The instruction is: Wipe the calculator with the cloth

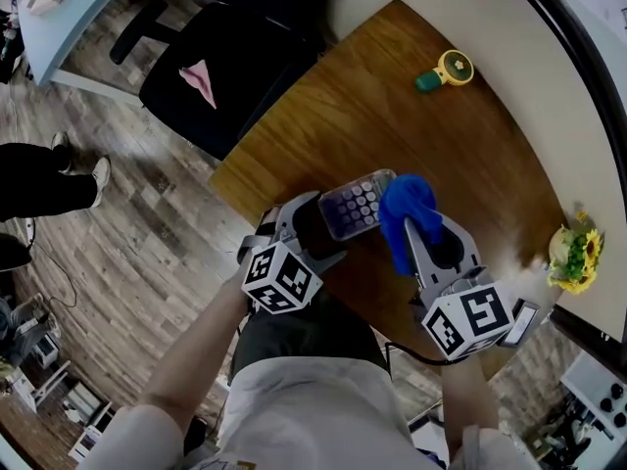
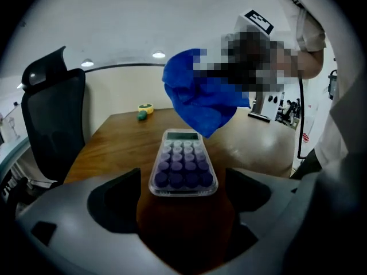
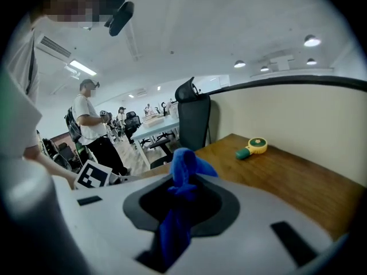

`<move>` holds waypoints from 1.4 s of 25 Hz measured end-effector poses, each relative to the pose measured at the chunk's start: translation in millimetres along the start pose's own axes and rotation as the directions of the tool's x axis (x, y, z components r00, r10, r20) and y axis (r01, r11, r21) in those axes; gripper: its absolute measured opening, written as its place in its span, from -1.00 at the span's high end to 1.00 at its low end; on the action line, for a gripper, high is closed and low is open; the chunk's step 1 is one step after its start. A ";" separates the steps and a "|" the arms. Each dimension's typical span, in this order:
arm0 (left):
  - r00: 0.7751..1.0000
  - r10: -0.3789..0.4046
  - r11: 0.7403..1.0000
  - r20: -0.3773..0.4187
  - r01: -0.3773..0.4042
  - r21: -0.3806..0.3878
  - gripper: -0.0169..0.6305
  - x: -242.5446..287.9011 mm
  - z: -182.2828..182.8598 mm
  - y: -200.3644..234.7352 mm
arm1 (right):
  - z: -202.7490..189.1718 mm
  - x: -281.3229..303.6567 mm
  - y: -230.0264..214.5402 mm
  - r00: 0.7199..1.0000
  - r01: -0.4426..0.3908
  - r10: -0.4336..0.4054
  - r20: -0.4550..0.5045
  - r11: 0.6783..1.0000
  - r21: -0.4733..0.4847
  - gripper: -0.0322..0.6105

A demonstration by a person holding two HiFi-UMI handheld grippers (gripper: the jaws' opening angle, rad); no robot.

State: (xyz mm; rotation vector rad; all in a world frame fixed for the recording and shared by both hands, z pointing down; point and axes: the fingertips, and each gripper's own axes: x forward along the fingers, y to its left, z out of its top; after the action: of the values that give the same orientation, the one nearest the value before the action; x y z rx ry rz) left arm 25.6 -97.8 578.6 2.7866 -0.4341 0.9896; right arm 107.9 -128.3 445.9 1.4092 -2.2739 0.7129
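A black chair (image 1: 211,76) stands by the left edge of the wooden bench (image 1: 343,116). The left tool (image 1: 315,229) is released, with its jaws spread wide, low over the near part of the bench. The calculator (image 1: 358,204) lies flat on the bench, keys up, with its near end between the jaw tips. The pads seem clear of its sides, though the head view is too crowded to be sure. Just right of it hangs the blue cloth (image 1: 407,213), bunched up, its lower tip near the calculator's far end. The right tool (image 1: 433,231) is clenched on the cloth. Farther back and right, a small yellow and green gadget (image 1: 446,70) rests on the bench. Yellow flowers (image 1: 576,258) stand by its right edge.
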 end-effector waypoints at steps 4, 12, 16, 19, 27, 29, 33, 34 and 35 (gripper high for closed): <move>0.999 -0.011 1.000 -0.042 0.010 -0.019 -0.41 12.9 -12.2 -0.2 | -11.7 3.4 -5.5 1.000 0.010 -0.010 -0.006 1.000 0.010 0.66; 0.994 -0.029 1.000 -0.102 0.029 -0.008 -0.42 27.6 -17.6 1.1 | -26.2 12.1 -10.7 1.000 0.005 -0.004 -0.023 1.000 0.018 0.66; 0.993 -0.043 0.999 -0.110 0.042 -0.012 -0.41 28.5 -18.2 1.8 | -33.3 21.2 -6.7 0.998 -0.030 0.030 -0.050 1.000 0.007 0.66; 0.994 -0.038 0.999 -0.107 0.037 -0.009 -0.42 28.9 -17.8 2.2 | -33.8 33.3 4.5 0.992 -0.099 0.096 -0.076 0.994 -0.040 0.66; 0.994 -0.036 0.999 -0.102 0.035 -0.005 -0.42 27.9 -16.2 1.6 | -60.3 88.4 68.0 0.904 -0.380 0.325 -0.278 0.909 -0.171 0.67; 0.994 -0.036 0.999 -0.103 0.036 -0.006 -0.42 28.0 -16.4 2.1 | -70.6 100.3 75.0 0.889 -0.398 0.323 -0.325 0.895 -0.199 0.67; 0.994 -0.038 0.999 -0.101 0.038 -0.006 -0.42 27.8 -17.3 2.1 | -83.0 110.5 72.4 0.880 -0.392 0.292 -0.376 0.891 -0.227 0.69; 0.994 -0.038 0.999 -0.101 0.038 -0.005 -0.42 27.5 -17.5 2.2 | -84.5 111.7 70.1 0.879 -0.386 0.278 -0.387 0.892 -0.236 0.71; 0.994 -0.038 0.999 -0.100 0.038 -0.005 -0.42 27.0 -17.8 2.4 | -85.4 112.7 67.8 0.879 -0.378 0.263 -0.398 0.893 -0.245 0.71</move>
State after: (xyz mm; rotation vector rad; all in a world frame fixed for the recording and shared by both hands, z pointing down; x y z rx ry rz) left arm 34.3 -101.7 609.6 2.7170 -0.3673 1.1135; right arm 2.1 -132.9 561.6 0.6902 -2.2227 0.6035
